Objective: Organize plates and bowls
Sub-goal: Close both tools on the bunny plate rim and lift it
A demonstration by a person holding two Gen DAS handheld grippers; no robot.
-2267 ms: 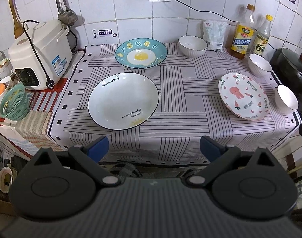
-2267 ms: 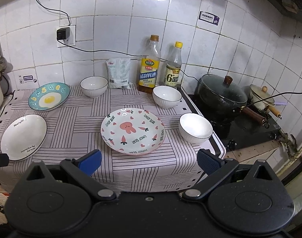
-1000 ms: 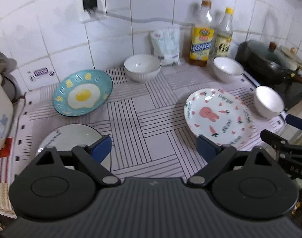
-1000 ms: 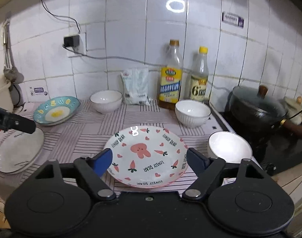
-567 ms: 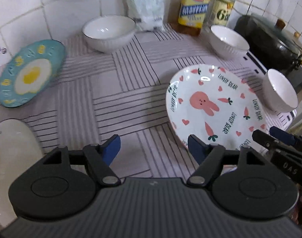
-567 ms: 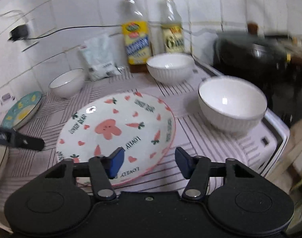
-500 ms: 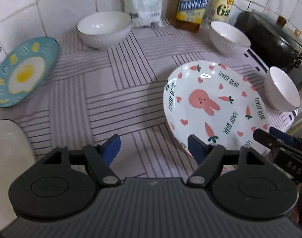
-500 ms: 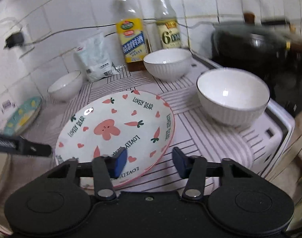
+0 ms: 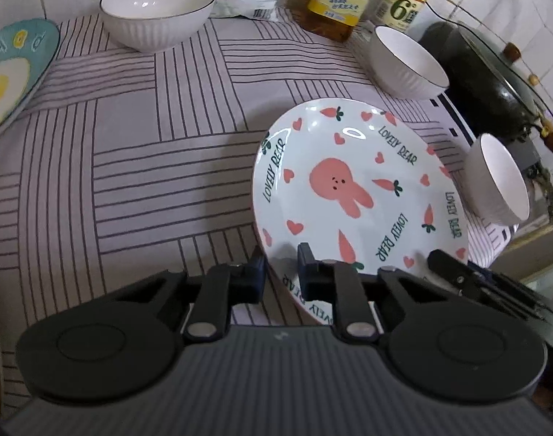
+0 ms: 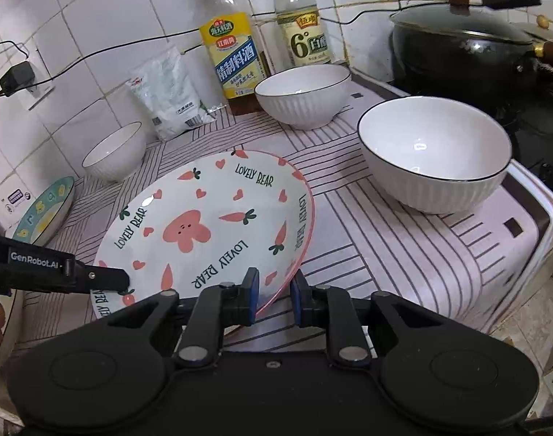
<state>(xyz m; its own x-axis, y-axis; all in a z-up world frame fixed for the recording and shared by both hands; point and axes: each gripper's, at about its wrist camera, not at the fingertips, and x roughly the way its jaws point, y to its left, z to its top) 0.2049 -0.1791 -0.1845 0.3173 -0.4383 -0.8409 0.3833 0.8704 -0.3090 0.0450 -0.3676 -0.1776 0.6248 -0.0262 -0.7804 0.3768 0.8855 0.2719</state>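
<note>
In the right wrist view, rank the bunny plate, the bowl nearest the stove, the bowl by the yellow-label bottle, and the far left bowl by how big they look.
1. bunny plate
2. bowl nearest the stove
3. bowl by the yellow-label bottle
4. far left bowl

The three bowls look alike in design, so their ranking may only reflect nearness to the camera.

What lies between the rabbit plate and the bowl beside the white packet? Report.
Only bare striped tablecloth between rabbit plate and that bowl, shown in the left wrist view.

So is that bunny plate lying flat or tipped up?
Tipped up. The bunny plate has its near rim raised off the striped cloth, with both sets of jaws closed on that rim.
</note>
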